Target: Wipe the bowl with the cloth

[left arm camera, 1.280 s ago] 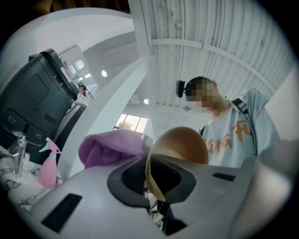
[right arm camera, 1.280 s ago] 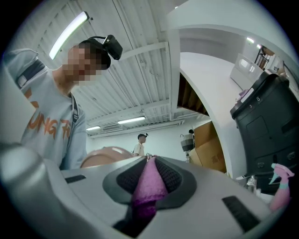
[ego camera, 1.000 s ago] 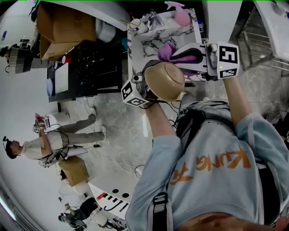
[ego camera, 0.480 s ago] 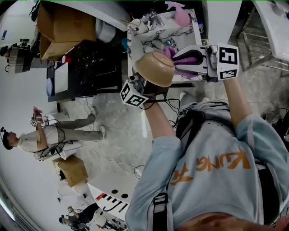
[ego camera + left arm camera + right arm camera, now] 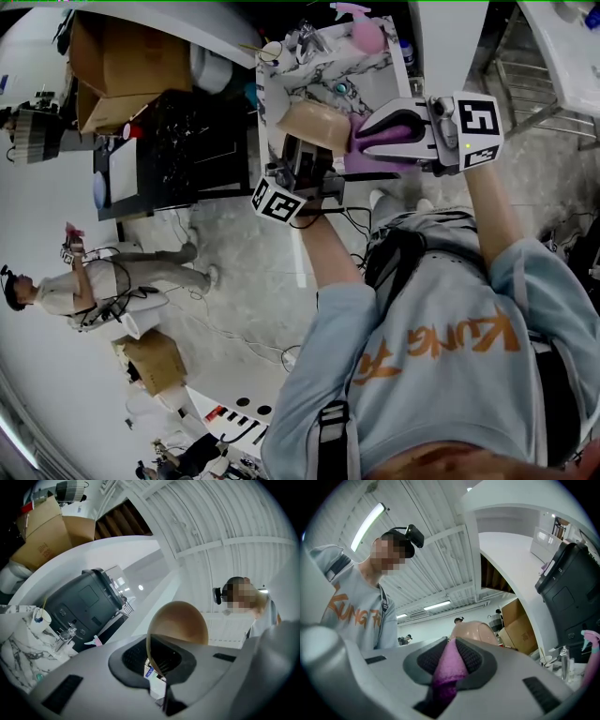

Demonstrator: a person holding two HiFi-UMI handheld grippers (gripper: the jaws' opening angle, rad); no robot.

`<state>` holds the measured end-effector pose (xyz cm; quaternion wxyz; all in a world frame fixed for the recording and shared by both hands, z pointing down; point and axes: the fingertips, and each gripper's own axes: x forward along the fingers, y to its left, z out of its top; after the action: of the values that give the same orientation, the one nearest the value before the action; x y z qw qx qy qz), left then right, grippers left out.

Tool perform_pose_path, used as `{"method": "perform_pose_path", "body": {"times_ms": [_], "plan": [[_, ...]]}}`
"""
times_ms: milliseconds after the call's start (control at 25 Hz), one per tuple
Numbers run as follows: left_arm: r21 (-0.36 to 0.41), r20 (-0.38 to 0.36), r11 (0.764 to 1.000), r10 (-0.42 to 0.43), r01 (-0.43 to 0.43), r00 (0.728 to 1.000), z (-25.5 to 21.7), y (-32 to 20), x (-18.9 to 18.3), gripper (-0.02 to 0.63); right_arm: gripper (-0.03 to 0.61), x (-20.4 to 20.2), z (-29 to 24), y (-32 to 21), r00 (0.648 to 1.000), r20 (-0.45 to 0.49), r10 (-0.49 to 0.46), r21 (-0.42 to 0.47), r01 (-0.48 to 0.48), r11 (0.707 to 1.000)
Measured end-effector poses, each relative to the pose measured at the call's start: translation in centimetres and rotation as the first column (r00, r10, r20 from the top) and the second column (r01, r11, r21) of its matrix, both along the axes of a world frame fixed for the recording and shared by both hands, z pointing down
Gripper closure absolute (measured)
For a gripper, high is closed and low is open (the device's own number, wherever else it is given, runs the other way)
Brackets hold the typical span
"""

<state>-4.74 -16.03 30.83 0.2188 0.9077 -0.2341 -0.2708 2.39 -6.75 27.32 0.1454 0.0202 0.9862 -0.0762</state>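
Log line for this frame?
left gripper: shut on bowl rim | right gripper: shut on purple cloth | cloth beside bowl, contact unclear

A marbled table (image 5: 279, 94) sits at upper middle. A pink spray bottle (image 5: 364, 34) and a cup (image 5: 271, 52) stand on it.

Left gripper (image 5: 302, 155) was clamped on the bowl (image 5: 314, 127) rim and right gripper (image 5: 367, 141) gripped the cloth (image 5: 375, 159). They sat just beside each other over the near edge of the marble table (image 5: 281, 89), with no visible passage between them. A pink spray bottle (image 5: 364, 33), a cup (image 5: 271, 51) and glassware (image 5: 314, 42) cluttered the table's far end. A black cabinet (image 5: 187, 141) stood close on the left. Bare floor (image 5: 244, 253) was open on the near side. A metal rack (image 5: 530, 66) stood well apart on the right.
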Motion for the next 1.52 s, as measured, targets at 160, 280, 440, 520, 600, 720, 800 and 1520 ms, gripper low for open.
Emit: {"method": "perform_pose_path", "body": {"times_ms": [160,280,440,520,600,720,800,1520], "plan": [[-0.046,0.03,0.999,0.014,-0.013,0.999,1.6,0.0,0.6,0.584,0.508,1.0,-1.0,-0.2,0.998,0.047,0.039,-0.004,-0.039,0.999],[-0.063,0.041,0.996,0.064,-0.061,0.997,2.6,0.5,1.5,0.584,0.508,1.6,-1.6,-0.3,0.995,0.074,0.067,0.0,-0.067,0.998],[-0.066,0.039,0.985,0.164,-0.161,0.986,3.3,1.7,3.1,0.584,0.506,2.8,-2.7,-0.4,0.987,0.128,0.098,0.0,-0.098,0.995],[-0.055,0.035,0.975,0.219,-0.217,0.975,3.3,2.5,3.9,0.584,0.506,3.4,-3.1,-0.7,0.98,0.153,0.126,-0.006,-0.126,0.992],[-0.029,0.017,0.962,0.273,-0.273,0.962,2.9,3.4,4.5,0.584,0.508,3.9,-3.4,-1.1,0.973,0.171,0.155,-0.014,-0.155,0.988],[0.014,-0.009,0.938,0.345,-0.345,0.938,2.3,4.7,5.1,0.588,0.508,4.4,-3.3,-1.8,0.962,0.185,0.2,-0.035,-0.197,0.98],[0.029,-0.008,0.922,0.386,-0.385,0.923,2.1,5.4,5.6,0.588,0.508,4.4,-3.0,-2.3,0.957,0.186,0.222,-0.049,-0.216,0.975],[0.065,0.002,0.965,0.254,-0.254,0.967,0.5,4.5,4.4,0.588,0.508,3.6,0.4,-6.3,0.894,-0.004,0.448,-0.083,-0.447,0.891]]}}
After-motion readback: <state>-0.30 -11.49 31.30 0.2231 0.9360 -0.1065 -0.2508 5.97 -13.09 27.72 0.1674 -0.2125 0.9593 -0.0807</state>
